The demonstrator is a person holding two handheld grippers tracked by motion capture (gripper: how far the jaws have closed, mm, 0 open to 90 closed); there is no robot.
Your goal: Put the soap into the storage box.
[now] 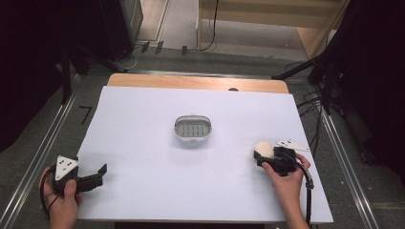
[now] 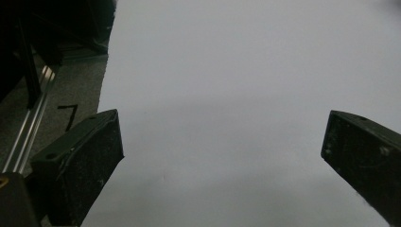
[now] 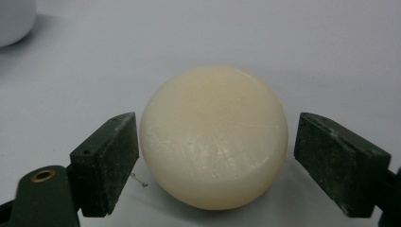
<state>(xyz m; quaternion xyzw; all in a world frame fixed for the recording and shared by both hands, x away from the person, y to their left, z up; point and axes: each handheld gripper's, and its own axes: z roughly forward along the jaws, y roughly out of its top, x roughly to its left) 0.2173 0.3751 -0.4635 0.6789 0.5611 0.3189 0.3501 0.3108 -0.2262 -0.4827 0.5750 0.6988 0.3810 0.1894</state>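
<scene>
White worktop [image 1: 143, 143] is carrying everything. Soap dish [image 1: 192, 129] is sitting mid-worktop, slotted tray up, likely the drop target. Right gripper [image 3: 215, 156] is straddling the cream soap bar [image 3: 213, 137] near the right edge, jaws open, small gaps each side, lining up a grasp. Left gripper [image 1: 98, 174] is idling near the front-left corner, jaws open, empty.

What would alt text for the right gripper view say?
A rounded cream bar of soap lies on the white table surface between the two black jaws of the right hand-held gripper, which stand open on either side of it. A small gap shows beside the right jaw.
</scene>
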